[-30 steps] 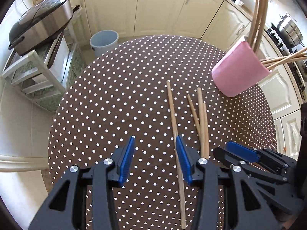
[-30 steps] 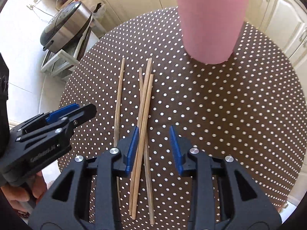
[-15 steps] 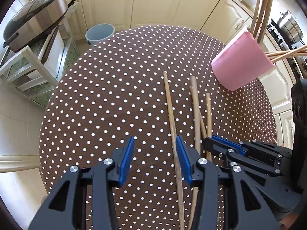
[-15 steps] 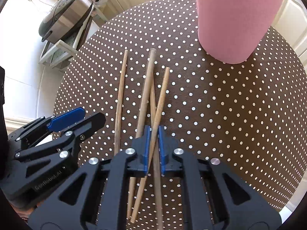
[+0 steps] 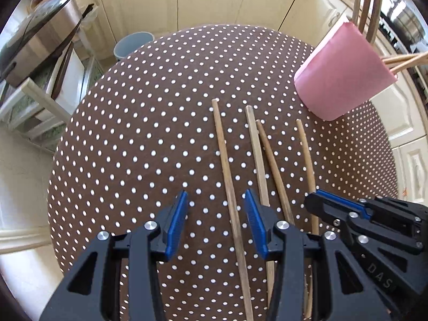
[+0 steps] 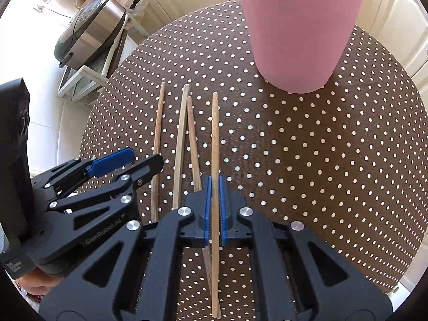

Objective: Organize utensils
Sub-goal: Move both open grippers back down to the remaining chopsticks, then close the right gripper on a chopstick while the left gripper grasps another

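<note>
The right gripper (image 6: pixel 213 208) is clamped on one chopstick (image 6: pixel 214 139), whose far tip points toward the pink cup (image 6: pixel 297 29). The left gripper (image 5: pixel 215 224) has its fingers apart over the dotted table (image 5: pixel 139 133). Three other chopsticks (image 6: pixel 182 139) lie left of the cup.
</note>
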Demonstrator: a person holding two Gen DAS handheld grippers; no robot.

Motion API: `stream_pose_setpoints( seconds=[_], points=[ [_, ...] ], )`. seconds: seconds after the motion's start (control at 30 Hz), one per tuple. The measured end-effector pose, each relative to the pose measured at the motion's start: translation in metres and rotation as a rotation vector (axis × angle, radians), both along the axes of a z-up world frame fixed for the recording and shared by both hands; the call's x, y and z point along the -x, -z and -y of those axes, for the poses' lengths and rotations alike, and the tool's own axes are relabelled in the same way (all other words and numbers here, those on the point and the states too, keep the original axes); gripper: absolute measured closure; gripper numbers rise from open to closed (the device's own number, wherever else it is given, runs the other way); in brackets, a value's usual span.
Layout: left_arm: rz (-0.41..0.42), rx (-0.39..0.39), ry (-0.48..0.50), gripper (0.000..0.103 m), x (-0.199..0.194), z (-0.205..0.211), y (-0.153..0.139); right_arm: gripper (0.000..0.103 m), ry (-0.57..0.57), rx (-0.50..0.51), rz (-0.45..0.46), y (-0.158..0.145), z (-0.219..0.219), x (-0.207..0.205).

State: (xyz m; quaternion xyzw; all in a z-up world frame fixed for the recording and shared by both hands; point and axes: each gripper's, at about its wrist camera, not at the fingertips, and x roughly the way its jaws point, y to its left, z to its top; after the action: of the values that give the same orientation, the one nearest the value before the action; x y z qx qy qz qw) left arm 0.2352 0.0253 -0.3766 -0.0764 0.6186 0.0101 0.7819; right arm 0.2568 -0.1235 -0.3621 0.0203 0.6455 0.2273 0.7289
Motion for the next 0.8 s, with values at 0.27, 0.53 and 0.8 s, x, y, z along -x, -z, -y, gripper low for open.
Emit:
stream_pose_setpoints(
  seconds=[0.27, 0.53, 0.8],
  points=[
    [-0.007, -0.098, -0.004, 0.093, -0.02, 0.012, 0.002, 0.097, -0.005, -0.017, -0.013, -0.003, 0.005, -0.001],
    [0.016, 0.037, -0.068, 0.097, -0.017, -0.006, -0.002, 0.097, -0.015, -0.03, -0.002, -0.011, 0.01, 0.0],
    [0.209, 0.136, -0.055, 0.097, 0.003, -0.006, -0.048, 0.097, 0.002, -0.069, 0.061, -0.039, 0.021, 0.012]
  ],
)
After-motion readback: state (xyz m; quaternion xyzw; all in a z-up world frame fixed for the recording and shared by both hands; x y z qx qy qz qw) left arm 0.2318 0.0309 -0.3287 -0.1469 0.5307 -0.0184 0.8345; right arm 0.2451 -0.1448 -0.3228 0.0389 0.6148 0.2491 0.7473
